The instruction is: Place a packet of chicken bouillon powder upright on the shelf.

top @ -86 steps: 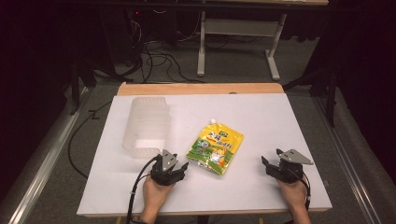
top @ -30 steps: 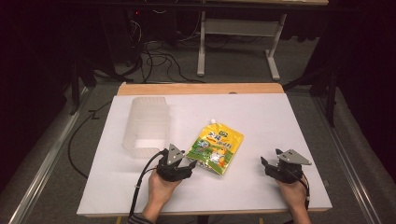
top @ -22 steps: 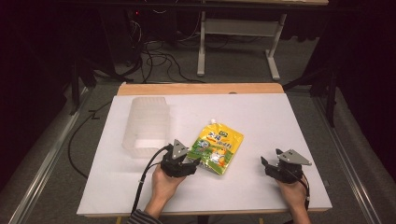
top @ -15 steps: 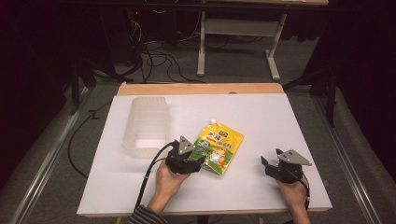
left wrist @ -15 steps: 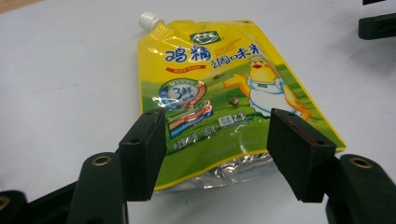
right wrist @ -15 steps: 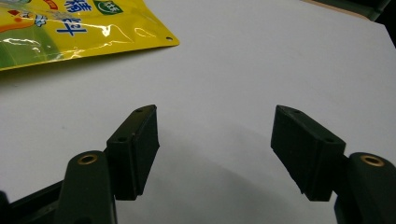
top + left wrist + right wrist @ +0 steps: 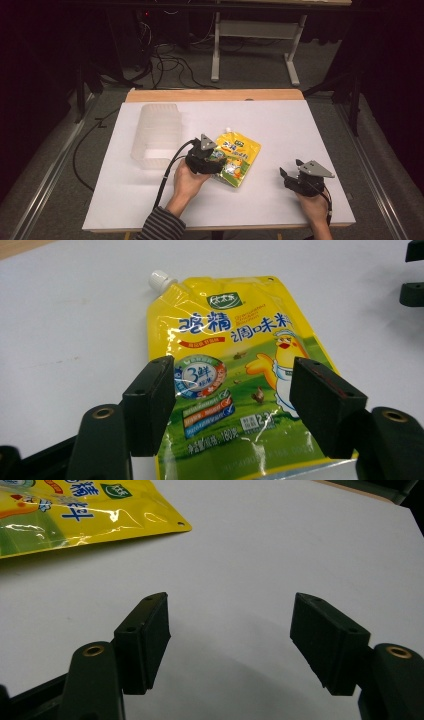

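Pouch (image 7: 239, 156) lies mid-table (image 7: 300, 130); container (image 7: 156, 134) left of it near the left edge; right gripper (image 7: 286, 176) near the front right corner.

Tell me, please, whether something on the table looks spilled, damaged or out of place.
Nothing stands out. The yellow pouch lies flat on the white table, its white cap on and nothing spilled around it. It sits at a slant, with some wrinkles only. The clear plastic container stands apart beside it.

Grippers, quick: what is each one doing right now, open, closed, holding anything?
Left gripper: open, jaws just widening, above the flat yellow plastic spout pouch, not gripping it.
Right gripper: open, holding nothing, over the white table.
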The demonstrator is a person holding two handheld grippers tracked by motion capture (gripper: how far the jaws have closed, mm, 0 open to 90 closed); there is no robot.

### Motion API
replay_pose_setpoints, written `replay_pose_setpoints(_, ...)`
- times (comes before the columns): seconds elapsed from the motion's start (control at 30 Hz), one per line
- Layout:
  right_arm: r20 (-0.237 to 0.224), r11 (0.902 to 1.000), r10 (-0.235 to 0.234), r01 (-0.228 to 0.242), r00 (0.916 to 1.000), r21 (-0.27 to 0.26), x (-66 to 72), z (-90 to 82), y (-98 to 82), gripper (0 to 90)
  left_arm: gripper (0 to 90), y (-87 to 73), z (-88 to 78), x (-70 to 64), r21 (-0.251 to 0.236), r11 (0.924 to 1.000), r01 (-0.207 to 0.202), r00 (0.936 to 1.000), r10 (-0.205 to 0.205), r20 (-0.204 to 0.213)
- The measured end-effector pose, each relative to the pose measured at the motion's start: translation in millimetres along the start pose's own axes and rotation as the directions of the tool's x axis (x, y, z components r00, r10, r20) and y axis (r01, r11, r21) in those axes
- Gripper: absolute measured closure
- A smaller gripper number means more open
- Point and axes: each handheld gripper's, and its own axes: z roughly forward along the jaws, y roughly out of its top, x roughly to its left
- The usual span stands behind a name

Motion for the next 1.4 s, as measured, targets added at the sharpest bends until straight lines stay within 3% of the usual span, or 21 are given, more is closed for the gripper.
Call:
replay_pose_setpoints(0.33, 0.002, 1.0, -0.003, 0.003, 1.0, -0.008, -0.4, -0.4, -0.3, 32.6, 35.1, 17.3, 16.0, 5.7, 0.04, 0.9991, 0.018, 0.9998, -0.017, -0.005)
replay_pose_setpoints(0.57, 0.004, 1.0, -0.006, 0.006, 1.0, -0.007, 0.1, -0.4, -0.2, 32.6, 34.4, 16.6, 28.3, 17.6, 0.057, 0.9958, 0.071, 0.9971, -0.07, -0.03)
replay_pose_setpoints(0.83, 0.005, 0.9999, -0.012, 0.012, 0.9999, -0.006, 0.6, 0.2, -0.1, 32.7, 33.6, 18.6, 39.6, 27.1, 0.063, 0.9887, 0.136, 0.9905, -0.134, -0.028)
replay_pose_setpoints(1.03, 0.006, 0.9999, -0.013, 0.013, 0.9999, -0.005, 1.0, 0.0, -0.1, 32.7, 32.1, 25.8, 48.6, 26.6, 0.098, 0.9881, 0.119, 0.9925, -0.116, -0.04)
replay_pose_setpoints(1.4, 0.009, 0.9996, -0.028, 0.028, 0.9996, 0.001, 1.9, 0.6, 0.1, 32.7, 30.5, 28.0, 63.1, 35.2, 0.108, 0.9787, 0.175, 0.9842, -0.17, -0.05)
